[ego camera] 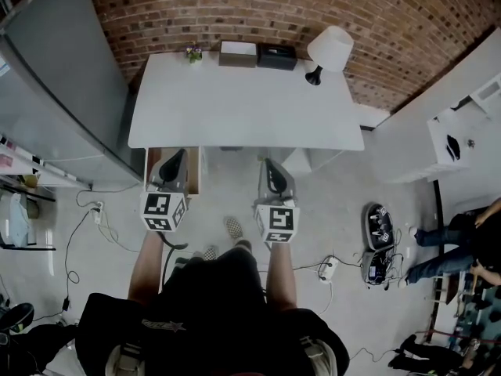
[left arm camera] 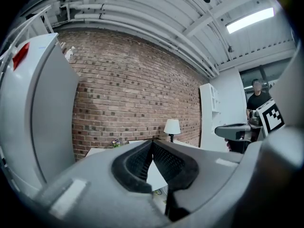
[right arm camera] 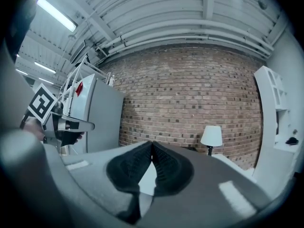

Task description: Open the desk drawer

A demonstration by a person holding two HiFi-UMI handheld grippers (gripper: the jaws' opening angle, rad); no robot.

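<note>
A white desk (ego camera: 243, 108) stands against the brick wall. Under its left front edge a brown-edged drawer unit (ego camera: 196, 171) shows, partly hidden by my left gripper (ego camera: 174, 161). That gripper is held just in front of the desk edge, jaws shut and empty. My right gripper (ego camera: 270, 172) hangs beside it, before the middle of the desk, also shut on nothing. In the left gripper view the left gripper (left arm camera: 152, 144) has its pads together and points level over the desk top. In the right gripper view the right gripper (right arm camera: 152, 145) is likewise shut.
On the desk's back edge stand a small plant (ego camera: 193, 52), a brown box (ego camera: 238, 53), a black box (ego camera: 276, 56) and a white lamp (ego camera: 329, 49). A tall grey cabinet (ego camera: 55, 84) stands left, a white shelf (ego camera: 458, 143) right. Cables and tool bags (ego camera: 380, 241) lie on the floor.
</note>
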